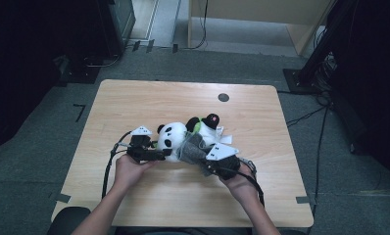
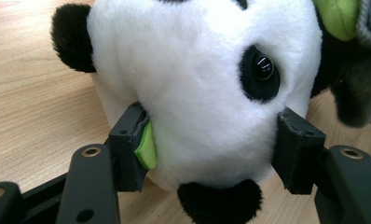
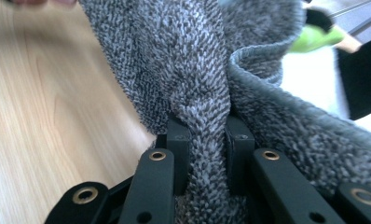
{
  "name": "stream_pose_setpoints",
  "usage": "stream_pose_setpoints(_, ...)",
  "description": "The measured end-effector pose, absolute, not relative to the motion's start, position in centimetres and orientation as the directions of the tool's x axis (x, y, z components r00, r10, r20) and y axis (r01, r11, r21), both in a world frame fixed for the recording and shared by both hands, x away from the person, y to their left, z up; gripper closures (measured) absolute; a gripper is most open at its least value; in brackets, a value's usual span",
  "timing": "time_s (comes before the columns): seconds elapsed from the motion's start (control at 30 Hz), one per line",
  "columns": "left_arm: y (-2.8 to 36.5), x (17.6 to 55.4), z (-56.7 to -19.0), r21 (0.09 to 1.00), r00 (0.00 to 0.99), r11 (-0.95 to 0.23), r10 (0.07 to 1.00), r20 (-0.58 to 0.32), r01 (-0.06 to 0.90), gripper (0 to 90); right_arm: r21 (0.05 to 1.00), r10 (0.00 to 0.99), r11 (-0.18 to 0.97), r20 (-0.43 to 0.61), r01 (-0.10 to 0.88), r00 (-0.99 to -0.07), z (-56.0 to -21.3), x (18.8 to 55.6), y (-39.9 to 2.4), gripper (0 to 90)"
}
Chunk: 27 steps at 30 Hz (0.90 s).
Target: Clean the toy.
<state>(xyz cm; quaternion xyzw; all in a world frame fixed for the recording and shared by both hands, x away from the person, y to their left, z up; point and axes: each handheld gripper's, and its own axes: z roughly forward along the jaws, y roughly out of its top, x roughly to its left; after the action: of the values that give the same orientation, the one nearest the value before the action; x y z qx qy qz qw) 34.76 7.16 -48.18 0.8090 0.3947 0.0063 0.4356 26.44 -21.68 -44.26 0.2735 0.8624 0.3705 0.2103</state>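
The left gripper (image 2: 211, 154) has its jaws clamped on the white head of the plush panda (image 2: 197, 84), one pad on each side, while the right gripper (image 3: 206, 154) has its jaws pinching a bunched fold of grey fuzzy cloth (image 3: 197, 79). The panda (image 1: 176, 138) lies on its side near the middle of the wooden bench (image 1: 134, 103), head to the left. The cloth (image 1: 192, 149) drapes over its body just right of the head.

You see the table (image 1: 134, 103) evenly lit from overhead, surroundings dim. Beyond the right gripper (image 3: 206, 140), the grey cloth (image 3: 193, 70) stays sharp; background blurs. Near the left gripper (image 2: 211, 149), no glare.
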Motion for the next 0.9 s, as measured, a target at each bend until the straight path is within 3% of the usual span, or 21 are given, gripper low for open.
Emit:
stream_pose_setpoints(0.17, 7.2, 34.8, -48.2, 0.709, 0.689, -0.309, 0.642, -0.337, 0.634, 37.9, 0.719, 0.602, 0.631, -0.218, 0.291, -0.768, -45.0, 25.8, -21.7, 77.6)
stream_pose_setpoints(0.33, 7.4, 35.0, -48.1, 0.699, 0.676, -0.296, 0.644, -0.357, 0.651, 37.8, 0.642, 0.595, 0.687, -0.227, 0.341, -0.771, -46.3, 26.0, -22.4, 77.6)
stream_pose_setpoints(0.57, 7.4, 35.1, -48.1, 0.697, 0.678, -0.302, 0.645, -0.353, 0.650, 37.9, 0.686, 0.657, 0.586, -0.092, 0.431, -0.748, -46.6, 27.3, -25.0, 77.4)
stream_pose_setpoints(0.9, 7.5, 35.2, -48.1, 0.695, 0.677, -0.301, 0.644, -0.357, 0.653, 37.9, 0.691, 0.732, 0.516, -0.049, 0.506, -0.679, -46.4, 28.5, -28.4, 77.3)
